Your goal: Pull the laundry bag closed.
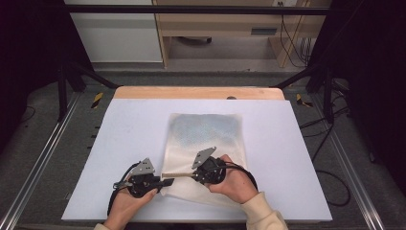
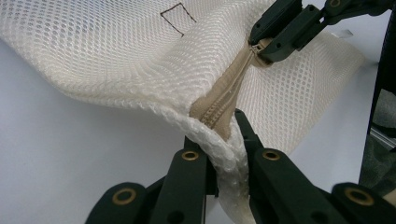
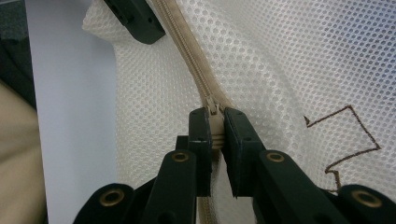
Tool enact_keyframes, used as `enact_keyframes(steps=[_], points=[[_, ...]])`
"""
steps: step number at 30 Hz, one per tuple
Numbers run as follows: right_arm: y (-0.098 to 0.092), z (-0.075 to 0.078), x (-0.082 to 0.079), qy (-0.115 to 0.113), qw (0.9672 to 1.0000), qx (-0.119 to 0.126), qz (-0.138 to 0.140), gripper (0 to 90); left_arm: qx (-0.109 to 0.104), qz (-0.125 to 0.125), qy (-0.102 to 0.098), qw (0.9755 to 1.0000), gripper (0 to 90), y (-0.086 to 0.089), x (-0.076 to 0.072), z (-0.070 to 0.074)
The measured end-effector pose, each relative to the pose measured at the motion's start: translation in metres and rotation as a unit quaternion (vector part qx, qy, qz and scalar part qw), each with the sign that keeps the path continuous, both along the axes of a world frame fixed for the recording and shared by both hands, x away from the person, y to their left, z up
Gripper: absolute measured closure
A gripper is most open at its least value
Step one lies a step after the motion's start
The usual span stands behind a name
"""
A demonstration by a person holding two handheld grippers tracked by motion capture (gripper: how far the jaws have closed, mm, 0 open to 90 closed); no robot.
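A cream mesh bag (image 1: 206, 136) lies on the white table, with something grey-blue inside its far half. A tan zipper (image 2: 229, 93) runs along its near edge. My left gripper (image 2: 224, 135) is shut on the bag's corner at the zipper's end (image 1: 165, 182). My right gripper (image 3: 215, 133) is shut on the zipper pull (image 3: 215, 122), right of the left gripper in the high view (image 1: 194, 175). The zipper (image 3: 191, 56) stretches taut between them. In the left gripper view the right gripper (image 2: 261, 49) pinches the pull farther off. Brown stitching (image 3: 345, 135) marks the mesh.
The white table top (image 1: 129, 139) has bare room left and right of the bag. A wooden strip (image 1: 198, 92) edges its far side. Black frame bars and cables (image 1: 330, 158) stand around the table, and a wooden shelf (image 1: 225, 28) sits beyond.
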State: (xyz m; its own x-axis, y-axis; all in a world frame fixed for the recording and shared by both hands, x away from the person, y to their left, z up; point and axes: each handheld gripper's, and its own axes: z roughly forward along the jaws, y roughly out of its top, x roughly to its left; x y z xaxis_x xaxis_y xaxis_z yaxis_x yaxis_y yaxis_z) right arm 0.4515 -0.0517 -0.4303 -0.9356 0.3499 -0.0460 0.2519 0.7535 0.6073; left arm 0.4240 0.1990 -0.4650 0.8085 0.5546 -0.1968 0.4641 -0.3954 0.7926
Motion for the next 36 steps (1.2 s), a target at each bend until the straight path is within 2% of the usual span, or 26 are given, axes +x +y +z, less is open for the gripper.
enact_keyframes(steps=[36], points=[[-0.012, 0.000, -0.003, -0.002, 0.9999, 0.001, -0.012, 82.1, 0.001, -0.006, -0.006, 1.0000, 85.5, -0.002, -0.002, 0.001]])
